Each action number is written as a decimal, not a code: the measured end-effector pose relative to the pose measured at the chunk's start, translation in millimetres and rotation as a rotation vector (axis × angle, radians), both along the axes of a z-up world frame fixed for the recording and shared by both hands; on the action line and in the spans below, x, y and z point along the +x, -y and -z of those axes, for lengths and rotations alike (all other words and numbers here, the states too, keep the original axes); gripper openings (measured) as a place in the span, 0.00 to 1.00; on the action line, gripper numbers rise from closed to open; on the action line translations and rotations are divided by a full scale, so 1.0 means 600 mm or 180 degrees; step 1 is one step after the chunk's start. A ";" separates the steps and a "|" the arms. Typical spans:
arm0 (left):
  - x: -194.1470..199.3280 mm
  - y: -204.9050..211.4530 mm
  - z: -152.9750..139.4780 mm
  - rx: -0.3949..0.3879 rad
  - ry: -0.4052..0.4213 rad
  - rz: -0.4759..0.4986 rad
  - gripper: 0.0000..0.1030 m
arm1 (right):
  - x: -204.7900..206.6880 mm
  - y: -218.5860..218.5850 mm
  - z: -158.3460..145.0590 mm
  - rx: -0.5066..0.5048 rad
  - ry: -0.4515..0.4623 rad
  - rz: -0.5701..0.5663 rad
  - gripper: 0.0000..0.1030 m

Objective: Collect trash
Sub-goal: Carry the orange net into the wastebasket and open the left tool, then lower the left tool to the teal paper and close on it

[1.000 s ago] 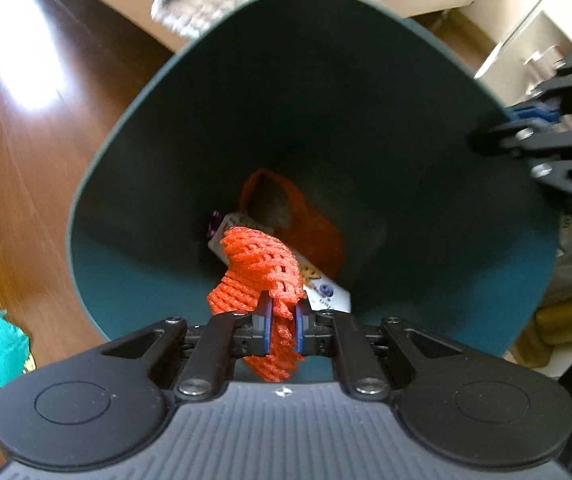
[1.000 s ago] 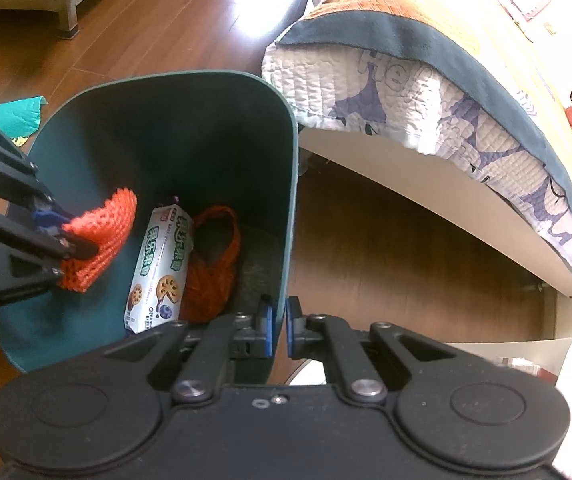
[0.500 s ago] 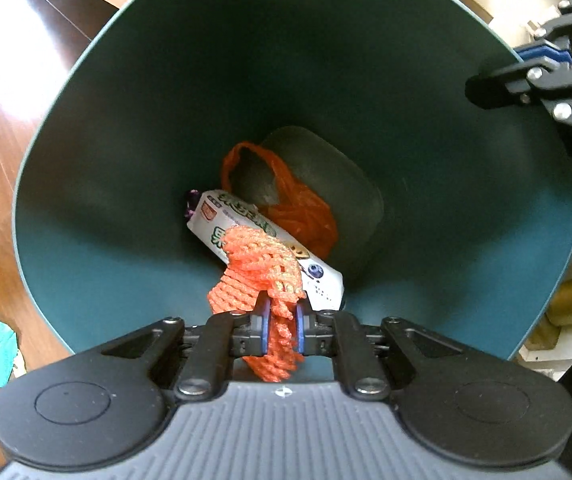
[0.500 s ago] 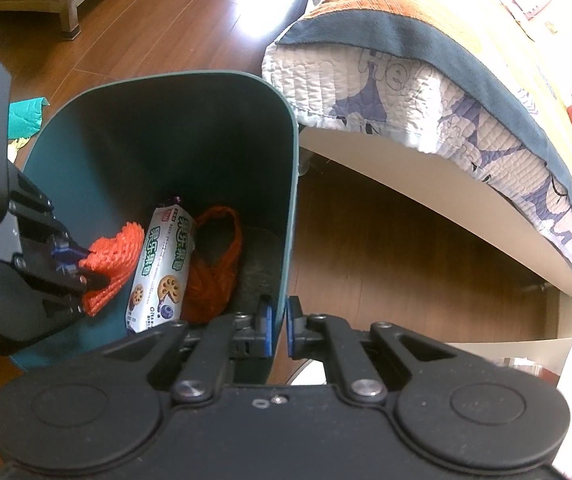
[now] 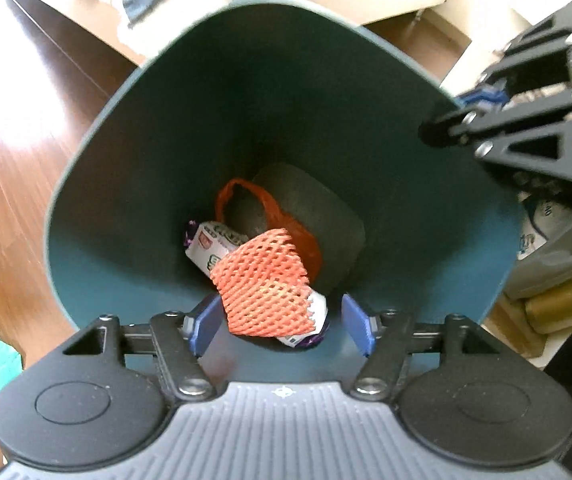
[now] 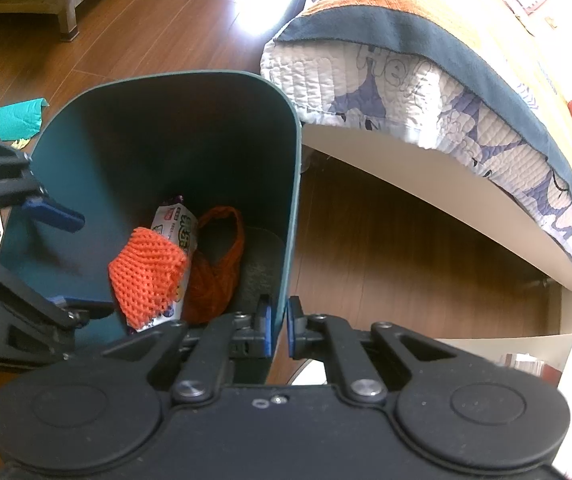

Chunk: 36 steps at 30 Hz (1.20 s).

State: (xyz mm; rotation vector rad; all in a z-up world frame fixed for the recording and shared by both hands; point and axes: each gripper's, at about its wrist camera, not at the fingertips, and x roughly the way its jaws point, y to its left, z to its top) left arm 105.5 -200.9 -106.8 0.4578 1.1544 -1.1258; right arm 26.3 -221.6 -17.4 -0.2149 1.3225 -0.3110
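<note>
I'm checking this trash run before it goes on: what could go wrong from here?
The right gripper pinches only the dark teal plastic bin's thin rim; the tilted bin could slip. The teal paper scrap on the wooden floor could be overlooked.

Inside the tilted teal bin lies an orange foam net — atop a white biscuit packet (beside an orange bag).
</note>
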 end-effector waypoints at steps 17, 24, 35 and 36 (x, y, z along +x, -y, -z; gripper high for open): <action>0.120 -0.184 -0.111 -0.0361 0.0509 -0.0395 0.79 | 0.006 0.004 0.001 0.0055 -0.0033 0.0020 0.07; 0.217 -0.246 -0.077 -0.0108 0.0738 -0.0644 0.79 | 0.007 -0.003 0.001 0.0044 -0.0078 0.0021 0.08; 0.380 -0.345 0.100 0.0474 0.0436 -0.1213 0.79 | 0.018 -0.020 0.001 0.0001 -0.0122 0.0166 0.08; 0.389 -0.351 0.121 0.0518 0.0372 -0.1264 0.79 | 0.020 -0.022 0.001 0.0000 -0.0133 0.0186 0.09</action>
